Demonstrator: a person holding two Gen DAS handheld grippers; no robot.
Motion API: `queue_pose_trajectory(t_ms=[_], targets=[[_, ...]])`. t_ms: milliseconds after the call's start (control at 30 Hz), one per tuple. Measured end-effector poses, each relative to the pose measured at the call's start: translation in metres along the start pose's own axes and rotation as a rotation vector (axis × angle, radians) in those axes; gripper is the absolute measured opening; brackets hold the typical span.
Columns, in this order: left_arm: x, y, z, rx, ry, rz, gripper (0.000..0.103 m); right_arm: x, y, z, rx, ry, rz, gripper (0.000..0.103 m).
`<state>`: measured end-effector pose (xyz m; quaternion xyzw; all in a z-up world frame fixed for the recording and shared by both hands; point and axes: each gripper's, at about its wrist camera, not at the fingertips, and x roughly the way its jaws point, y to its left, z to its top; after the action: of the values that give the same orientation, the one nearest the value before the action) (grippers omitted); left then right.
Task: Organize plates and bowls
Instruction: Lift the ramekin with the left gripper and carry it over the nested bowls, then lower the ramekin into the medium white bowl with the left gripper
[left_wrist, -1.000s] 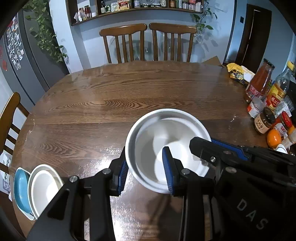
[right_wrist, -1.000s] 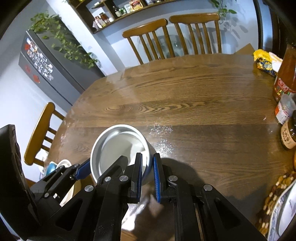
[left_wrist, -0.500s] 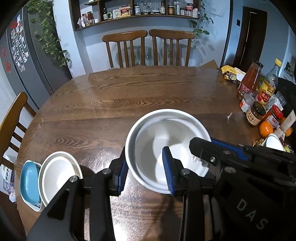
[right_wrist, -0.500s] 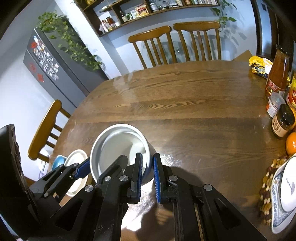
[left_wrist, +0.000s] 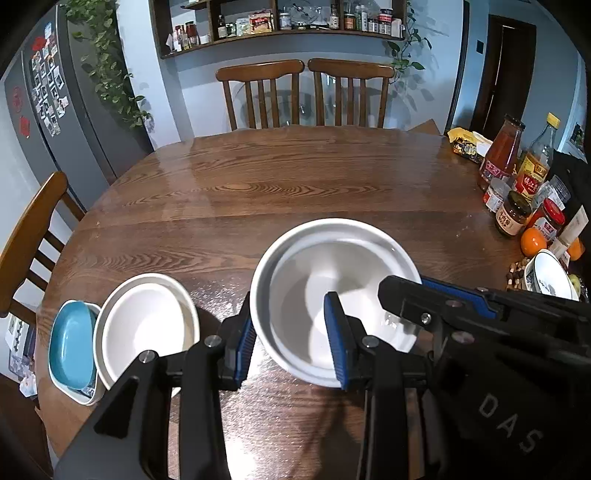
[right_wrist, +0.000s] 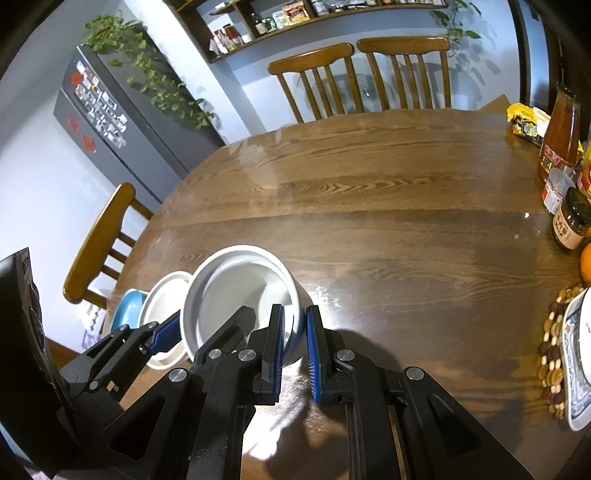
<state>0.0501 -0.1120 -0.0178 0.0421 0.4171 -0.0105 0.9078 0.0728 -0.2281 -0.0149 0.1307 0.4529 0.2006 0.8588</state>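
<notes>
- White bowl (left_wrist: 334, 295) hangs above the wooden table (left_wrist: 295, 184), gripped from two sides.
- We see the left gripper (left_wrist: 293, 332) clamped on the bowl's near-left rim, one blue pad outside the wall, one inside.
- We see the right gripper (right_wrist: 295, 345) clamped on the bowl's right rim, its jaws nearly together over the thin wall.
- Left of the bowl, on the table: a white dish (left_wrist: 146, 326), and beyond it a blue dish (left_wrist: 70, 339) lying in a white one at the table's edge.
</notes>
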Motion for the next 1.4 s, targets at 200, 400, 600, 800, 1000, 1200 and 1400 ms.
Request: queue_pose_trajectory(t_ms=[200, 400, 600, 800, 1000, 1200, 1400], targets=[[-0.008, 0.014, -0.006, -0.010, -0.011, 0.007, 0.032, 0.000, 0.015, -0.004, -0.014, 0.001, 0.005, 0.014], [-0.016, 0.027, -0.009, -0.024, -0.024, 0.012, 0.032, 0.000, 0.033, -0.006, -0.033, -0.002, 0.006, 0.014], [-0.023, 0.047, -0.011, -0.043, -0.031, 0.019, 0.032, 0.001, 0.053, -0.006, -0.057, -0.002, 0.010, 0.014], [-0.027, 0.067, -0.012, -0.070, -0.039, 0.035, 0.032, 0.007, 0.077, -0.006, -0.085, 0.000, 0.019, 0.014], [-0.028, 0.088, -0.014, -0.094, -0.040, 0.051, 0.032, 0.017, 0.101, -0.005, -0.107, 0.008, 0.029, 0.014], [-0.026, 0.110, -0.018, -0.108, -0.029, 0.066, 0.032, 0.031, 0.120, -0.004, -0.122, 0.026, 0.040, 0.014], [-0.021, 0.126, -0.019, -0.118, -0.014, 0.073, 0.032, 0.045, 0.133, -0.003, -0.130, 0.044, 0.045, 0.014]])
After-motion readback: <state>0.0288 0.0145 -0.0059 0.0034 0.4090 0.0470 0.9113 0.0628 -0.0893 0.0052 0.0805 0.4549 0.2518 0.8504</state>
